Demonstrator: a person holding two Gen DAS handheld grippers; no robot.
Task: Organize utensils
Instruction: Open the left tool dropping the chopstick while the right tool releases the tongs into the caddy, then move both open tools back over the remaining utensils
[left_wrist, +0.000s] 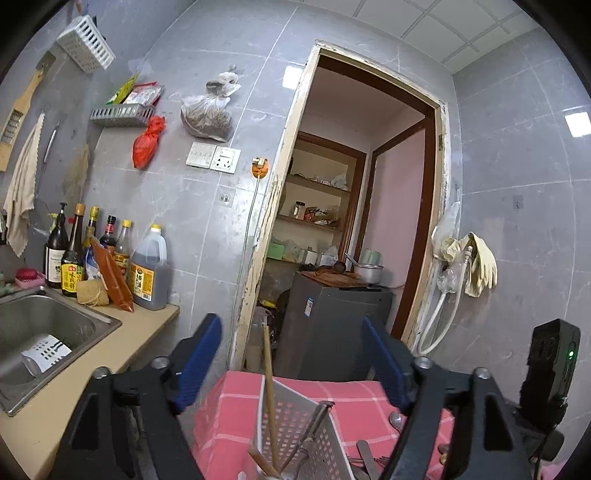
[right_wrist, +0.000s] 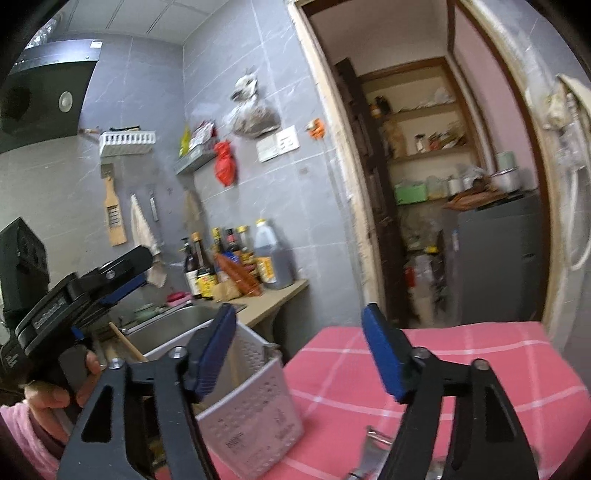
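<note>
A white perforated utensil holder stands on the pink checked cloth, with wooden chopsticks and a metal utensil upright in it. Loose metal cutlery lies on the cloth to its right. My left gripper is open and empty above the holder. My right gripper is open and empty, with the holder below its left finger. Metal cutlery lies on the cloth at the bottom. The left gripper also shows in the right wrist view, held by a hand.
A steel sink with a white holder lying in it sits left, on a beige counter. Sauce bottles stand at the wall. An open doorway with a dark cabinet lies ahead. Gloves hang right.
</note>
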